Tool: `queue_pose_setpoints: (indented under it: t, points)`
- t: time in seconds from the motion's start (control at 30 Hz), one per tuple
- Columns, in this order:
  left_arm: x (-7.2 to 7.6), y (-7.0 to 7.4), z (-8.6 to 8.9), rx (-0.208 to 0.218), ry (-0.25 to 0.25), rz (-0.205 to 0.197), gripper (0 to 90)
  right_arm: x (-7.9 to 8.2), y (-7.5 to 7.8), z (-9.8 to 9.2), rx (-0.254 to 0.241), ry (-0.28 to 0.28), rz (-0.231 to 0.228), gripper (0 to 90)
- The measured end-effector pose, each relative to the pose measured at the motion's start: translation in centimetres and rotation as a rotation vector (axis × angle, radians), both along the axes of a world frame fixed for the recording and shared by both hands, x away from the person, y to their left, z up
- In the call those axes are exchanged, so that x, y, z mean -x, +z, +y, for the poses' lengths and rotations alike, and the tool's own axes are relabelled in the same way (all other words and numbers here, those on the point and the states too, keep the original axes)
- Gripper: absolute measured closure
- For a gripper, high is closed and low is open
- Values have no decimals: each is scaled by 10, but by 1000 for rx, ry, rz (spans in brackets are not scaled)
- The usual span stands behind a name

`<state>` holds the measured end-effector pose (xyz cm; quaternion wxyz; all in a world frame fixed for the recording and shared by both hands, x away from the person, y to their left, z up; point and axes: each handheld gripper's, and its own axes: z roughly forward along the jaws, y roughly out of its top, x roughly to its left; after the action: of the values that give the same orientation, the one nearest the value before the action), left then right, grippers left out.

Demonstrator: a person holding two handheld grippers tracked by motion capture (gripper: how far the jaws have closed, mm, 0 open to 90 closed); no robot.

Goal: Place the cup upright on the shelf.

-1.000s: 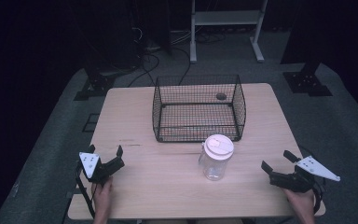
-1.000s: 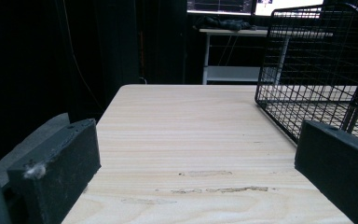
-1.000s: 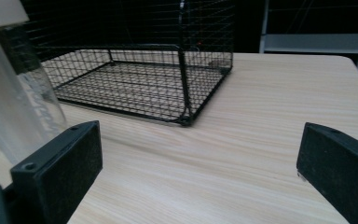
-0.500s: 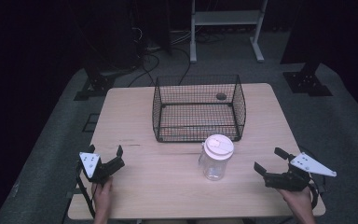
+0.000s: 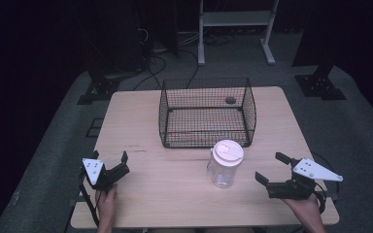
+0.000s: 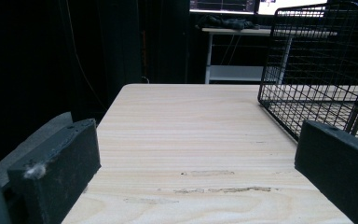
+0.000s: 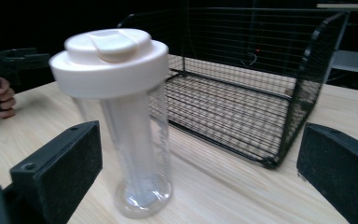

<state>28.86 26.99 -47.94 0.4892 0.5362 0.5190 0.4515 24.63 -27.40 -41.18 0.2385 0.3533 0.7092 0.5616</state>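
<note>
At desk (image 5: 175, 204) centre-front: clear jar (image 5: 222, 170) w/ white lid (image 5: 228, 152), upright, just in front of the wire basket (image 5: 207, 112) and slightly R of its mid-line; jar and basket near each other, whether touching can't be told from the high view. In the right gripper view the jar (image 7: 130, 140) stands in the L half, nearer the L jaw than the R, w/ a strip of bare wood between jar and basket (image 7: 256, 88).

R tongs (image 5: 271, 168): jaws wide apart, holding nothing, aimed at the jar from its R; low over the desk near the front R corner, close to the front edge. Bare wood lies between tongs and jar. Grey plate (image 5: 315, 170) on top points toward the R edge.

L tongs (image 5: 110, 161): jaws apart, holding nothing, near the front L corner, close to the L and front edges, well apart from the jar. In the left gripper view the jaws frame a long run of bare desk (image 6: 191, 140) up to the far edge; basket (image 6: 321, 70) at R, its near corner just beyond the R jaw.

Basket: open top, sits at desk centre-back, its rear wall close to the far edge. Bare strips run either side of it to the L and R edges. Small dark round spot (image 5: 230, 100) seen through the mesh near the rear R corner; can't tell what it is.
</note>
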Motion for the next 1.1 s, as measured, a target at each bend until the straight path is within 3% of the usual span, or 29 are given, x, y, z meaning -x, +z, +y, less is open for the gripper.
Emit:
queue_pose_setpoints:
  t: [0.57, 1.1]
  points:
    - [0, 0, 0, 5, 1, -1, 0, -9, 10, 40, 18, 115, 5, 0]
    - [0, 0, 0, 5, 0, -2, 0, -28, 4, 69, 37, 147, 23, 0]
